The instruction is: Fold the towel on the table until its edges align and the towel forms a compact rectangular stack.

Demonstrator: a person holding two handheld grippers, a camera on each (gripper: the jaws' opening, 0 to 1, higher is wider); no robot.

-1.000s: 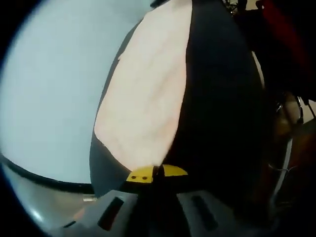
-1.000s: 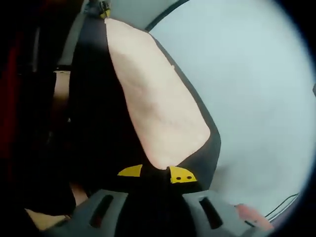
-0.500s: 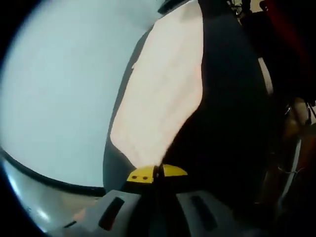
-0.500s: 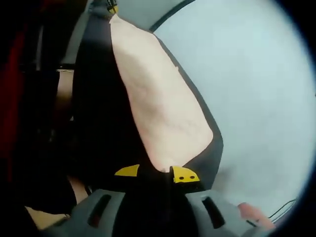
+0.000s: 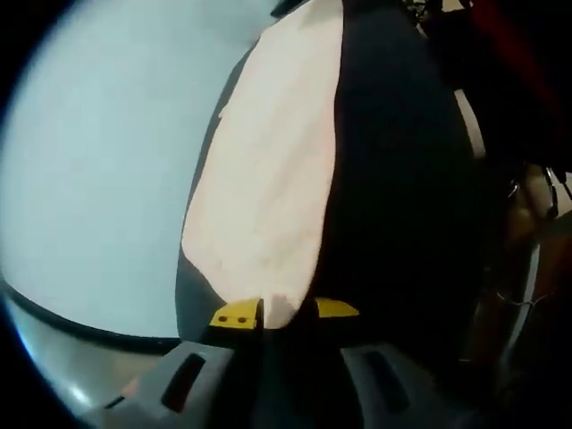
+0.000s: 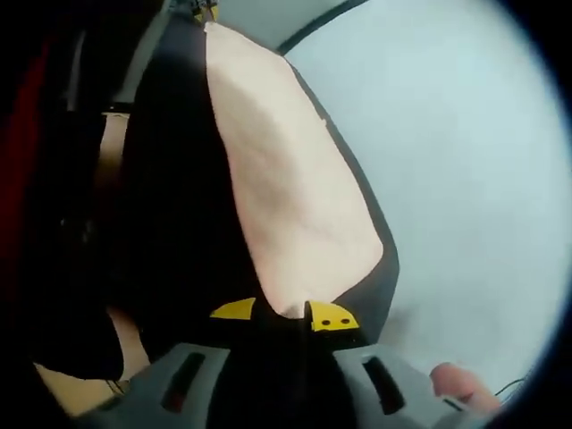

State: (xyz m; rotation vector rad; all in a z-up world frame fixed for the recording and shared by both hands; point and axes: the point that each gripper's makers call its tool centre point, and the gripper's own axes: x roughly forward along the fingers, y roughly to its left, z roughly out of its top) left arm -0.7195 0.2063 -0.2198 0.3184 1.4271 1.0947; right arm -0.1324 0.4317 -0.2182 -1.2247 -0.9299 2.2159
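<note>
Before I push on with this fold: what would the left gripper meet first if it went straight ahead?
The towel itself. The left gripper already holds its edge between the fingers, and the pale cloth stretches away right in front. Beyond it lies the table, though depth is hard to judge.

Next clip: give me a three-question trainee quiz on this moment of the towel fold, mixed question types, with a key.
1. True or false: the right gripper is shut on a corner of the towel.
2. Multiple choice: the towel's lit face is (a) pale cream, (b) bright green, (c) striped blue.
3. Fill in: behind the towel lies the pale ____.

Key: 1 true; 2 a; 3 table. The left gripper pinches the towel too, with cloth between its yellow tips.
</note>
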